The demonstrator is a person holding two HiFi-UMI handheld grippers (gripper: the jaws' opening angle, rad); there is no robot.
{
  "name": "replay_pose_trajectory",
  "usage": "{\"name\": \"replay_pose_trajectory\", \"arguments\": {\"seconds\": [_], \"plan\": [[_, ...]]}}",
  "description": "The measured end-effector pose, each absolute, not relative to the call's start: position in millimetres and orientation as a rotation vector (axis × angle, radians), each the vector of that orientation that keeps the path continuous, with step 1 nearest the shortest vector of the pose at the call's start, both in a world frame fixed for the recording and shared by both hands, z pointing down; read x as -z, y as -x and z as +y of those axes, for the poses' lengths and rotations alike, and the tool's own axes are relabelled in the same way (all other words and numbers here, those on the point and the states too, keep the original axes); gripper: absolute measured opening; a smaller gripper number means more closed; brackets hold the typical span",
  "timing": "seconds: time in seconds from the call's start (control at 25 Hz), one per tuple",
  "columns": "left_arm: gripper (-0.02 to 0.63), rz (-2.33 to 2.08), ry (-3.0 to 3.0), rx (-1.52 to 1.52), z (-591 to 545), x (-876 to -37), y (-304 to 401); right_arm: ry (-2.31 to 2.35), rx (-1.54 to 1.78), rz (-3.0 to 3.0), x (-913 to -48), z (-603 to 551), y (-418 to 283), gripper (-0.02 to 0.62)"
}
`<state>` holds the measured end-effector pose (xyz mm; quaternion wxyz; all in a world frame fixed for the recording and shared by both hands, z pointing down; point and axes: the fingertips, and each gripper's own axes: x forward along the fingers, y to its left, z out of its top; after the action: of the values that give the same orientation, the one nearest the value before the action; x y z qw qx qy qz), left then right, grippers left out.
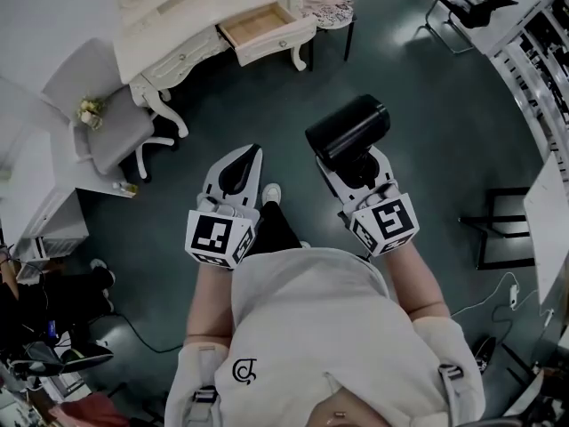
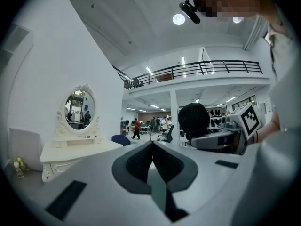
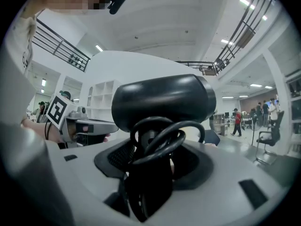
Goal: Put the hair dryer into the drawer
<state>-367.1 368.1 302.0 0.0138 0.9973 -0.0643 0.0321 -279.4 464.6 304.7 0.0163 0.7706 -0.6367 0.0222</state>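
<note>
A black hair dryer [image 1: 348, 130] with its coiled cord [image 3: 162, 140] stands up between the jaws of my right gripper [image 1: 356, 169], which is shut on its handle; its round body [image 3: 162, 100] fills the right gripper view. My left gripper [image 1: 238, 173] is shut and holds nothing, level beside the right one. The hair dryer [image 2: 194, 120] and right gripper also show at the right in the left gripper view. Far ahead, the white dressing table [image 1: 178, 25] has its wooden drawer [image 1: 260, 27] pulled open. Both grippers are held over the dark floor, well short of the drawer.
A grey chair [image 1: 98, 114] stands left of the dressing table, and a patterned stool [image 1: 324, 5] to its right. An oval mirror [image 2: 80, 109] tops the table. A white desk edge [image 1: 547, 221], black chairs [image 1: 462, 7] and floor cables [image 1: 507, 296] lie to the right. People walk in the far background.
</note>
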Motion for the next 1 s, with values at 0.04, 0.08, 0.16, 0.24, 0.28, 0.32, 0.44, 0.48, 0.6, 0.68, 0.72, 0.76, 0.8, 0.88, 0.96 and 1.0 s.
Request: {"name": "replay_pose_trajectory", "arguments": {"seconds": [0.04, 0.08, 0.16, 0.24, 0.28, 0.32, 0.44, 0.48, 0.6, 0.68, 0.72, 0.76, 0.8, 0.88, 0.96, 1.0], "plan": [[0.014, -0.195, -3.104, -0.107, 366.4, -304.4, 364.8, -2.403, -0.081, -1.975, -307.3, 463.3, 276.5, 0.245], [0.014, -0.193, -3.102, -0.112, 362.4, -306.3, 361.6, -2.41, -0.09, -1.969, -309.8, 460.5, 272.9, 0.245], [0.014, -0.194, -3.095, -0.108, 348.5, -308.1, 352.3, -2.414, -0.093, -1.959, -311.3, 449.3, 263.4, 0.245], [0.014, -0.18, -3.079, -0.097, 332.0, -309.8, 340.3, -2.416, -0.101, -1.945, -314.1, 433.9, 251.7, 0.245], [0.014, -0.168, -3.071, -0.093, 323.5, -311.0, 333.4, -2.42, -0.108, -1.936, -316.7, 425.7, 245.0, 0.245], [0.014, -0.157, -3.067, -0.093, 314.2, -312.4, 325.7, -2.425, -0.115, -1.926, -318.9, 416.9, 237.9, 0.245], [0.014, -0.145, -3.061, -0.095, 280.0, -315.2, 299.3, -2.431, -0.129, -1.908, -322.0, 386.5, 214.7, 0.245], [0.014, -0.142, -3.054, -0.09, 267.5, -315.1, 290.2, -2.43, -0.133, -1.905, -322.3, 375.0, 206.7, 0.245], [0.014, -0.129, -3.045, -0.077, 227.3, -311.4, 259.2, -2.422, -0.126, -1.891, -317.2, 335.8, 178.7, 0.245], [0.014, -0.113, -3.047, -0.077, 198.4, -308.3, 236.6, -2.426, -0.128, -1.879, -314.2, 306.8, 158.0, 0.245], [0.014, -0.102, -3.05, -0.076, 183.4, -306.5, 225.8, -2.43, -0.132, -1.876, -313.8, 291.5, 148.0, 0.245], [0.014, -0.091, -3.056, -0.074, 167.8, -304.6, 215.3, -2.434, -0.133, -1.874, -314.0, 275.7, 137.9, 0.245], [0.014, -0.085, -3.066, -0.071, 151.5, -302.5, 204.6, -2.437, -0.127, -1.87, -313.7, 259.3, 127.3, 0.245], [0.014, -0.08, -3.092, -0.066, 117.9, -299.2, 183.4, -2.438, -0.092, -1.854, -309.3, 225.7, 105.6, 0.245], [0.014, -0.073, -3.106, -0.067, 88.3, -297.6, 164.1, -2.444, -0.069, -1.842, -305.1, 196.6, 85.9, 0.245], [0.014, -0.07, -3.107, -0.068, 75.6, -296.8, 155.4, -2.45, -0.071, -1.841, -304.5, 184.5, 76.8, 0.245]]}}
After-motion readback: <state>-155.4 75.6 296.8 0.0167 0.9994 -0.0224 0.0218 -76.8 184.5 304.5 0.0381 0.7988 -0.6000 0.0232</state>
